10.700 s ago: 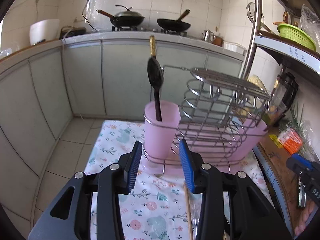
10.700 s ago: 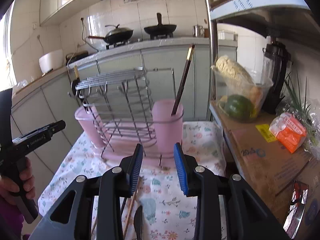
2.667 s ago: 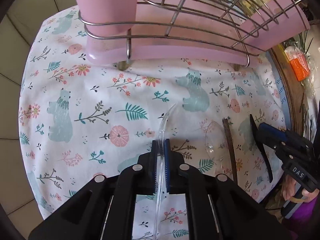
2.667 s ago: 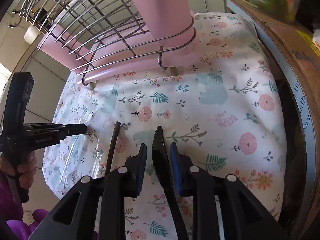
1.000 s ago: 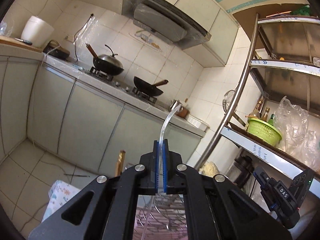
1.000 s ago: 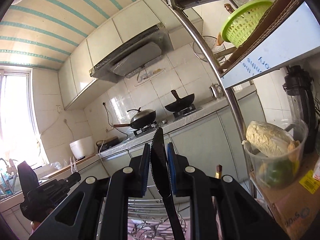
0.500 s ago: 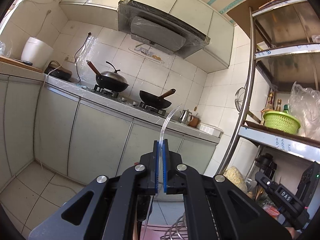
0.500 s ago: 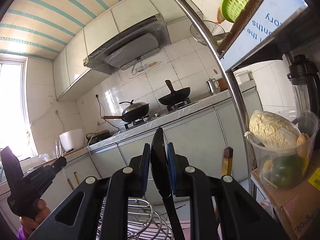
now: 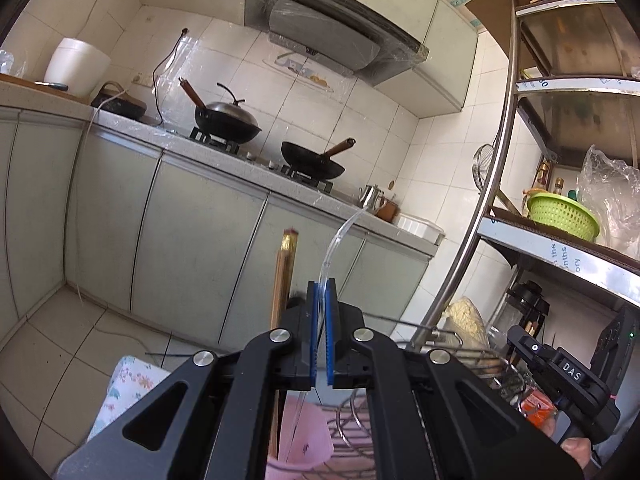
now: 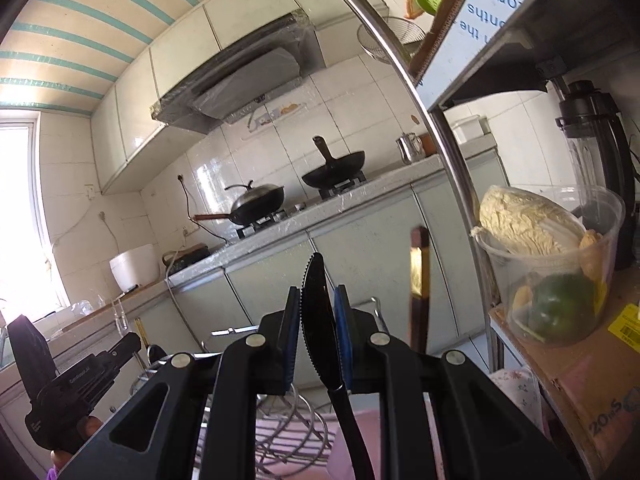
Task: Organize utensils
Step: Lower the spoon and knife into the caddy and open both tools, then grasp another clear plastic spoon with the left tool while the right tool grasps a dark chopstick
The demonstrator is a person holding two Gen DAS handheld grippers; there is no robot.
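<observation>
Wooden chopsticks (image 9: 282,280) stand just beside the clear utensil (image 9: 336,240).

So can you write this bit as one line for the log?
left gripper: shut on clear spoon | right gripper: shut on black knife | both above pink cup

Much of the rack and both cups sits behind the grippers

The left gripper (image 9: 320,320) covers most of the pink cup (image 9: 304,440) and the clear utensil's (image 9: 336,240) lower end. The right gripper (image 10: 316,336) hides the rack (image 10: 280,432); the knife's (image 10: 316,304) handle runs off the bottom edge, so where it ends cannot be told.
</observation>
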